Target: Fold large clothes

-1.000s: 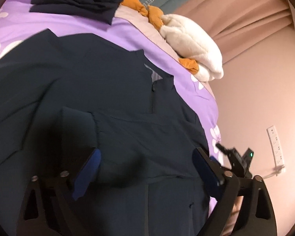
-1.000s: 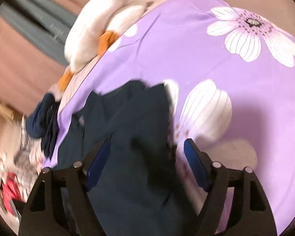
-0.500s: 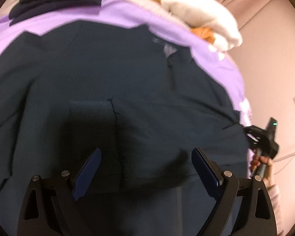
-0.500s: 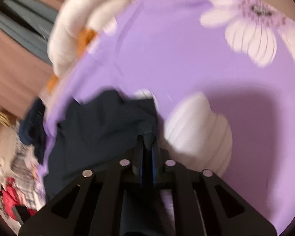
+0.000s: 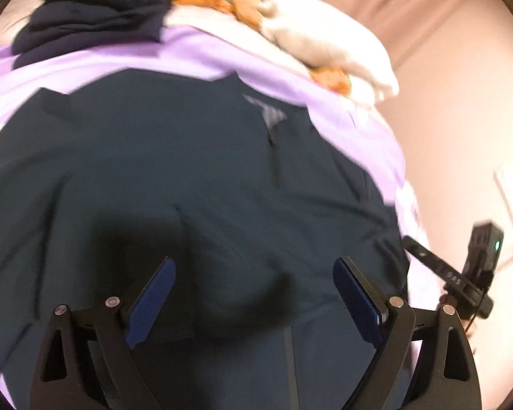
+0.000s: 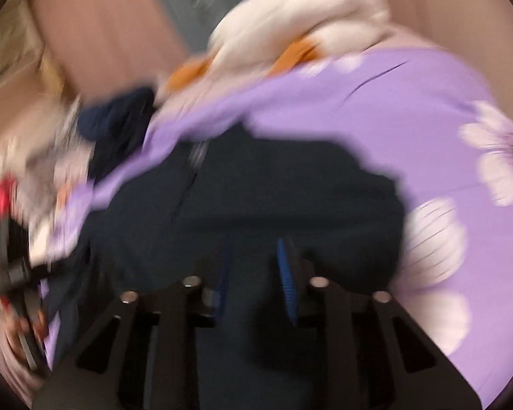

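Right hand-held gripper (image 6: 253, 278) was clamped on the dark jacket (image 5: 188, 171) edge half a second ago; now partly open, fabric between its pads, grip unclear. Left hand-held gripper (image 5: 253, 302) stays wide open, empty, above the jacket spread on the purple bed (image 6: 376, 102). Looks like a fold just got laid.

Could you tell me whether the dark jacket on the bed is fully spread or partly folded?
Partly folded: one sleeve lies across the jacket front, near the zip.
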`<state>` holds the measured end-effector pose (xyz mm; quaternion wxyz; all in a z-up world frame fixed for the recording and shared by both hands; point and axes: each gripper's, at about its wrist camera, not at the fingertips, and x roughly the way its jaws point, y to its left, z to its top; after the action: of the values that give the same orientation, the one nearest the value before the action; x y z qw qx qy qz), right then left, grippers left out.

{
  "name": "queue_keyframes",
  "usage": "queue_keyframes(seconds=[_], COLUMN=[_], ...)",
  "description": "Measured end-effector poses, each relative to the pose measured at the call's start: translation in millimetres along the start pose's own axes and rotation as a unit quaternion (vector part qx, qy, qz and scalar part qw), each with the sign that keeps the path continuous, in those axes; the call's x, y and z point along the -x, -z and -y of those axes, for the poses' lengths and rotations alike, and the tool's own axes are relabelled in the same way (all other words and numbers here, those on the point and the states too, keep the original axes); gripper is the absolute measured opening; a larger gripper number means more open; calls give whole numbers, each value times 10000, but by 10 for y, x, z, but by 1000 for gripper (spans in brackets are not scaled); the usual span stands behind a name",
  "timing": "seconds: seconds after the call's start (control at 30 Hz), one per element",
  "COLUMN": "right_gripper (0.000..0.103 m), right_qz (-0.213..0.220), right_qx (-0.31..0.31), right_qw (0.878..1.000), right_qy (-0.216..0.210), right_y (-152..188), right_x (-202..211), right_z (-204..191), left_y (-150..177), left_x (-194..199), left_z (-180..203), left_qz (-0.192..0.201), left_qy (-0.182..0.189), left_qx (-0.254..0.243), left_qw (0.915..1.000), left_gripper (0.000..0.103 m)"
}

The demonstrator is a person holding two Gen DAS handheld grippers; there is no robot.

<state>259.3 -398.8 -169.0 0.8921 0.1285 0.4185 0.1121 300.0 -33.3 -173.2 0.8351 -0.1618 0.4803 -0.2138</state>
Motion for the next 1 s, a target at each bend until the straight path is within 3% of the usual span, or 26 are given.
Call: queue_keyframes(seconds=[0.17,0.23,0.3,0.4,0.47,0.53,0.6,0.73,0.83,0.93,1.0], right_gripper=[16,15,16,22,35,62,69,70,71,72,72], right_qz=[-914,-897,-875,-883,-664,-275,-32,85,148,135,82], right_qx=[759,879,851,613,280,60,-13,-39,-59,-133,-113], right_qw=[9916,9900,9901,9910,9950,9987,9995,10000,9993,9980,9975], right_qy=[520,648,696,794,688,434,299,-22,-329,-600,-688], right_y=[517,630,647,606,574,568,623,799,998,1172,1276], right_x=[-325,-352,-284,-203,8,298,520,828,995,1079,1114], right_z=[-314,-307,-307,-307,-342,-443,-561,-863,-1045,-1234,-1367], left_y=[302,354,355,352,454,605,810,1385,1950,2504,2669], left_x=[-338,-348,-314,-57,296,652,978,1663,2141,2410,2456], left_z=[41,99,124,12,-165,-420,-712,-1426,-1957,-2397,-2584], left_qz=[-438,-338,-360,-275,11,313,597,1300,1859,2253,2306], left_qy=[-684,-828,-905,-529,-164,45,144,100,151,325,550], left_qx=[-547,-880,-876,-217,279,828,1427,2665,3603,4499,4829], left_qw=[9952,9921,9914,9980,9995,9961,9879,9550,9140,8636,8430], left_gripper=[90,90,90,90,91,92,96,96,97,97,97])
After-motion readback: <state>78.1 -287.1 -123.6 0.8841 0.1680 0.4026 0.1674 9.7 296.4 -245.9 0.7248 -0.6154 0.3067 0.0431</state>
